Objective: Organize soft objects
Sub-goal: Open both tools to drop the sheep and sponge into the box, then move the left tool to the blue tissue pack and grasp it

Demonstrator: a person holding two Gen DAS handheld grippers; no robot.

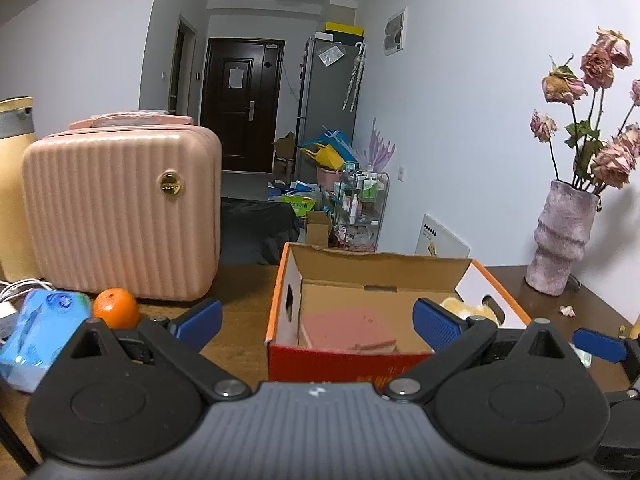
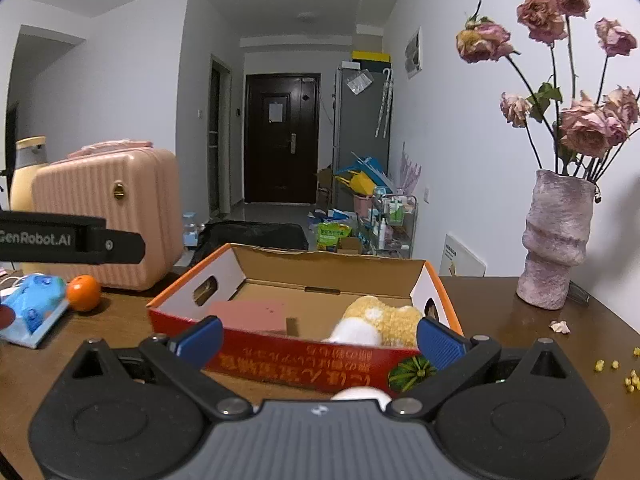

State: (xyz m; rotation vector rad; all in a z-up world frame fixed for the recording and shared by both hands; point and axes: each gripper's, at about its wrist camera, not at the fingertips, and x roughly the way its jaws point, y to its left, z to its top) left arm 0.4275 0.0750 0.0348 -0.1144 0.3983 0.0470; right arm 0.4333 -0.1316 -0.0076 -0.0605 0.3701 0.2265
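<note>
An open cardboard box with orange rim and red front (image 1: pixel 276 300) (image 2: pixel 280 356) stands on the brown table. Inside lie a pink sponge-like block (image 1: pixel 344 326) (image 2: pixel 250 314) and a yellow and white plush toy (image 2: pixel 380 320), partly seen in the left wrist view (image 1: pixel 472 308). My left gripper (image 1: pixel 318 320) is open and empty, just before the box's front. My right gripper (image 2: pixel 320 336) is open and empty, also before the box. A white rounded thing (image 2: pixel 362 393) lies on the table under it. A blue soft pack (image 1: pixel 40 328) (image 2: pixel 34 306) lies at the left.
An orange (image 1: pixel 116 307) (image 2: pixel 83 292) sits beside the blue pack. A pink ribbed case (image 1: pixel 120 208) (image 2: pixel 108 216) stands at the back left. A vase of dried roses (image 1: pixel 562 236) (image 2: pixel 556 236) stands at the right. Yellow crumbs (image 2: pixel 630 380) dot the right table edge.
</note>
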